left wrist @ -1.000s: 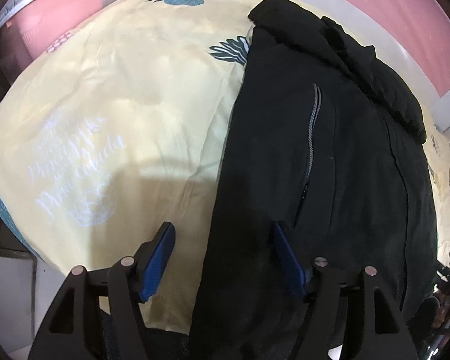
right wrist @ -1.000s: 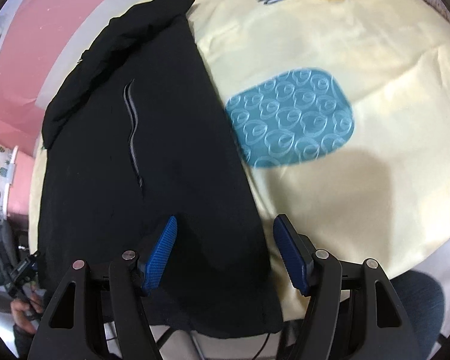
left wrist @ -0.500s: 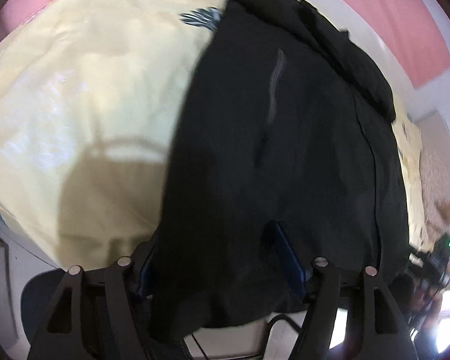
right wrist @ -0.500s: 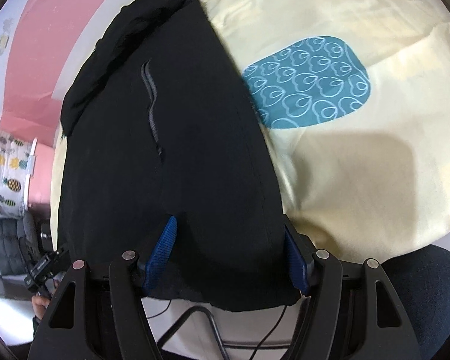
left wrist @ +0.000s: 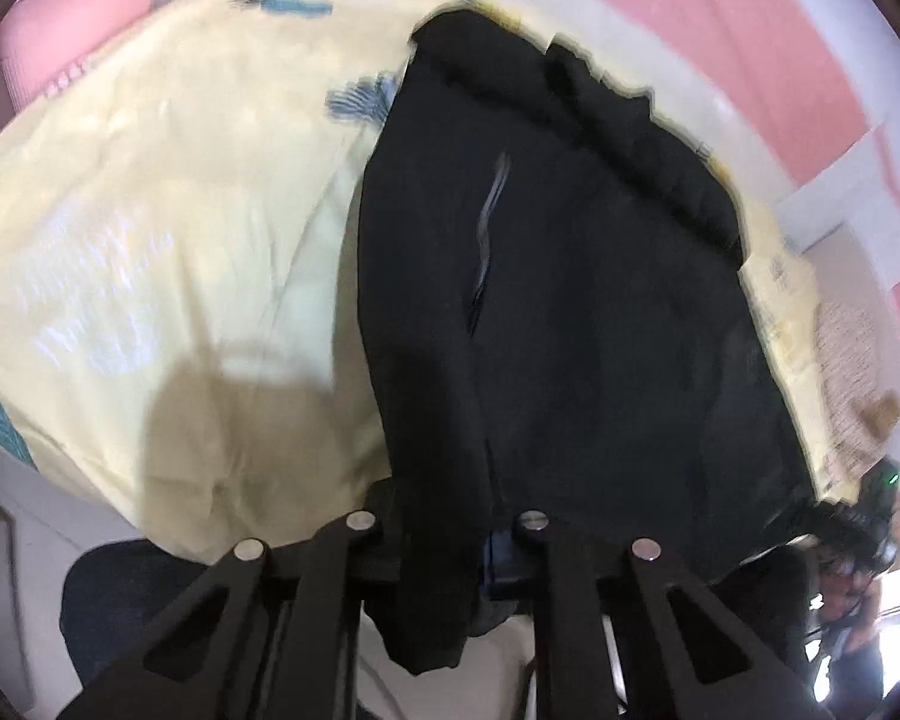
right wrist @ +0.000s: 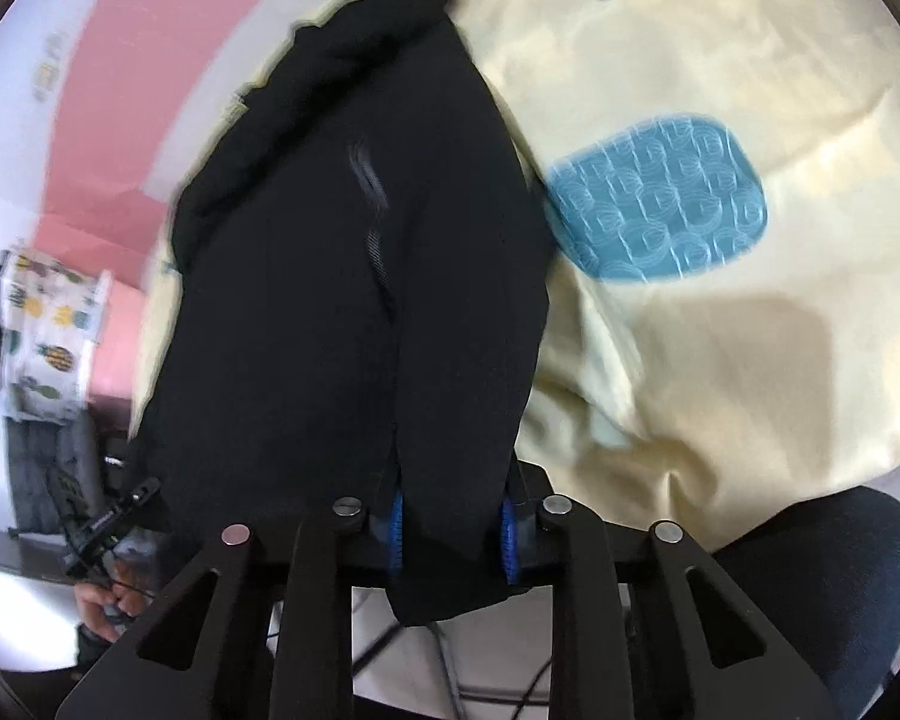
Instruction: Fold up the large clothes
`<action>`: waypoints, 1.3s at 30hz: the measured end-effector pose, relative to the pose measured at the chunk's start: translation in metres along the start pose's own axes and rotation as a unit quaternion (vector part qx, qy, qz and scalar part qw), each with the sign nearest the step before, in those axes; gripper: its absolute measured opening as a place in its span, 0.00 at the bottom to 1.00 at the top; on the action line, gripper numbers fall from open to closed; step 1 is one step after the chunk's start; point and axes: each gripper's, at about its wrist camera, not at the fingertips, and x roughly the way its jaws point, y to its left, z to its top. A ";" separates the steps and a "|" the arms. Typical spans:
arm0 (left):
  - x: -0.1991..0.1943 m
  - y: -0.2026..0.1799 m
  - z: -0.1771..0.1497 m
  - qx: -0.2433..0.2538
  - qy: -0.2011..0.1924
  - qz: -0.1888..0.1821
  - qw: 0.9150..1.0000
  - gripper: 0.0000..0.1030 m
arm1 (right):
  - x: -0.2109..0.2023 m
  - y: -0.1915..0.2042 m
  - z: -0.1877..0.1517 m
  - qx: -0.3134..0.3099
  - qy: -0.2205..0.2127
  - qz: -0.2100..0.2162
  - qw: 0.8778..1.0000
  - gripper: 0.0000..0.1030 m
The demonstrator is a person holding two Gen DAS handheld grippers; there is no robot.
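Note:
A large black jacket (left wrist: 570, 312) with a grey zipper lies on a pale yellow bedsheet (left wrist: 168, 228). It also shows in the right wrist view (right wrist: 342, 252). My left gripper (left wrist: 444, 534) is shut on the jacket's near hem, which hangs over the bed edge and hides the pads. My right gripper (right wrist: 450, 531) is shut on the other near corner of the hem, with the blue pads (right wrist: 397, 531) pressed on the cloth. The far end of the jacket is bunched near the wall.
The sheet (right wrist: 720, 330) has a blue pineapple print (right wrist: 660, 198). A pink and white wall (left wrist: 750, 18) runs behind the bed. A patterned cloth (right wrist: 48, 324) hangs at left. A dark chair seat (right wrist: 828, 588) sits below the bed edge.
Both grippers moved to the jacket's near hem and closed on it. The hem is now lifted off the bed edge and the cloth pulled taut toward me.

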 end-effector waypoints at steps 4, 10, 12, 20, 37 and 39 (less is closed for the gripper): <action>-0.040 -0.006 0.018 -0.021 -0.054 -0.056 0.997 0.13 | -0.029 0.014 0.012 -0.006 -0.033 0.042 0.999 0.21; -0.078 -0.022 0.050 -0.022 -0.110 -0.098 0.989 0.13 | -0.060 0.028 0.038 -0.001 -0.082 0.093 0.992 0.21; -0.082 -0.022 0.065 -0.022 -0.119 -0.106 0.987 0.13 | -0.067 0.035 0.050 -0.003 -0.096 0.106 0.990 0.20; -0.085 -0.042 0.135 -0.018 -0.160 -0.122 0.979 0.13 | -0.091 0.077 0.113 -0.034 -0.145 0.116 0.982 0.20; 0.037 -0.078 0.356 -0.019 -0.150 -0.070 0.986 0.14 | 0.002 0.125 0.313 -0.036 -0.214 0.096 0.971 0.20; 0.066 -0.079 0.379 -0.024 -0.136 -0.052 0.989 0.14 | 0.025 0.124 0.338 -0.029 -0.200 0.078 0.976 0.21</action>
